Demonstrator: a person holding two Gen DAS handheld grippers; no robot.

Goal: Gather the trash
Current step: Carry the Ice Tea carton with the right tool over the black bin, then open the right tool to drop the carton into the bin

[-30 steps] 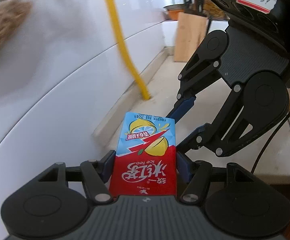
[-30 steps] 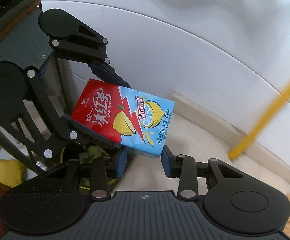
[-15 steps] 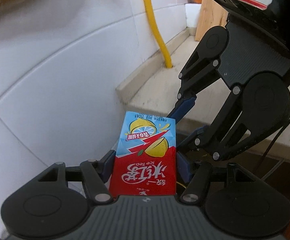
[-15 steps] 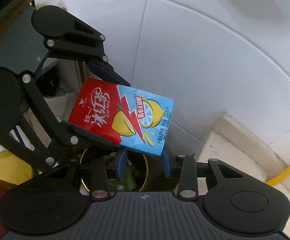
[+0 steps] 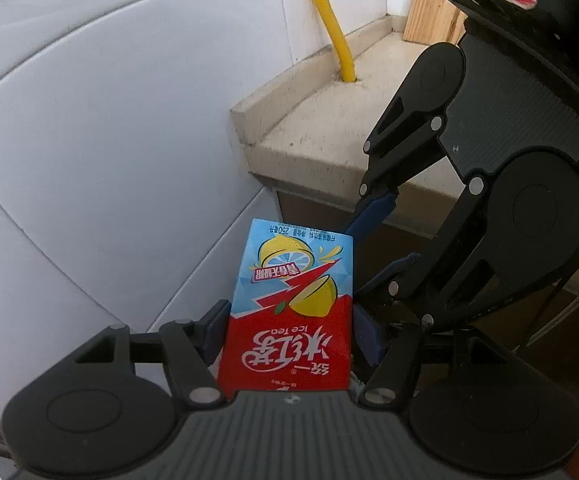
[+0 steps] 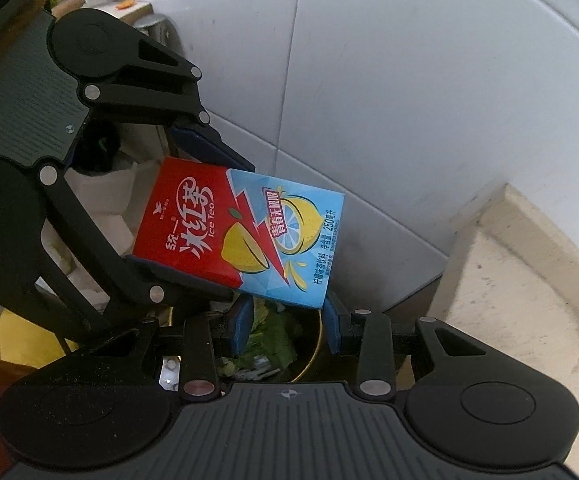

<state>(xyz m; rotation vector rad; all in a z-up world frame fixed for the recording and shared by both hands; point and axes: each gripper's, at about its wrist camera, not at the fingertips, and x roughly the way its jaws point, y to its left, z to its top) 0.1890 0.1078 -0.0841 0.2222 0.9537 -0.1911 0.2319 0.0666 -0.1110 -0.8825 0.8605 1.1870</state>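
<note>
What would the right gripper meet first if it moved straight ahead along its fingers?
Probably the ice tea carton held by the left gripper, directly ahead of the right gripper; below lies the bin. Depth is uncertain.

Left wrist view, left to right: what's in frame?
White tiled wall → ice tea carton held in the left gripper → right gripper → its black body at the right edge. At the top, yellow pipe → wooden board.
</note>
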